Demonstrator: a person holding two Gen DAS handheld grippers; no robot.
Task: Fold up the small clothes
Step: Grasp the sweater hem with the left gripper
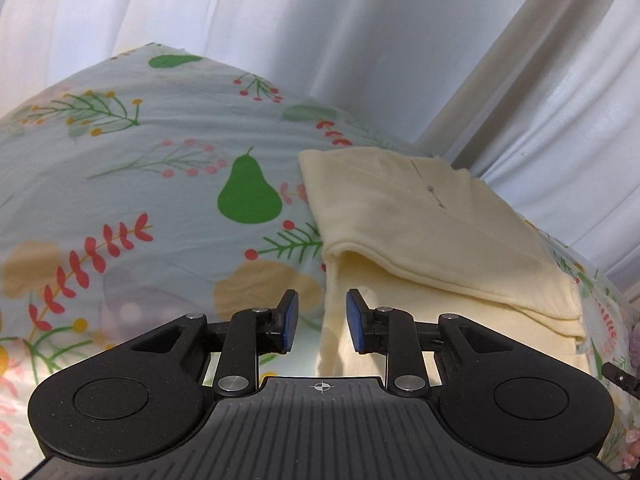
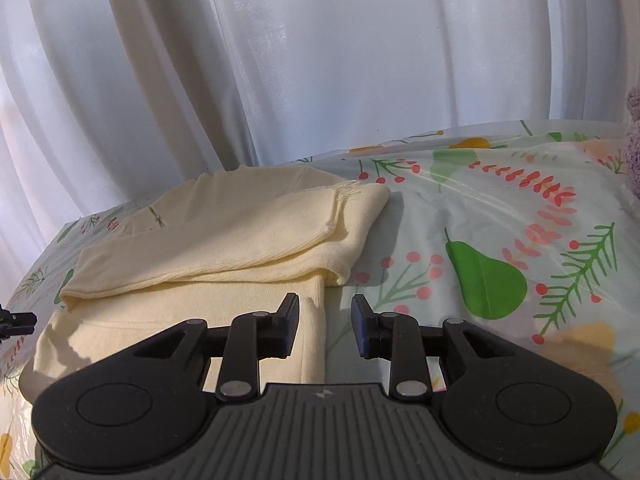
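Left wrist view
Left hand-held gripper (image 1: 322,322): jaws parted, nothing between the blue pads (image 1: 291,320); it hangs just above the near left edge of the garment.
Cream garment (image 1: 432,240): lies folded on the worktop, its upper layer doubled over the lower one; a small zip (image 1: 430,189) shows near the far end.
Worktop (image 1: 120,200): covered by a glossy cloth printed with pears, berries and leaves; bare to the left of the garment.
Curtain (image 1: 320,40): pale folds behind the worktop's far edge.
Obstruction: none between pads and fabric.

Right wrist view
Right hand-held gripper (image 2: 325,326): jaws parted and empty, set over the garment's near right edge.
Cream garment (image 2: 224,240): left of centre, folded layer on top.
Worktop (image 2: 500,220): printed cloth, bare on the right.
Fuzzy lilac object (image 2: 632,140): at the far right edge; too cropped to identify.
Curtain (image 2: 320,60): fills the background.
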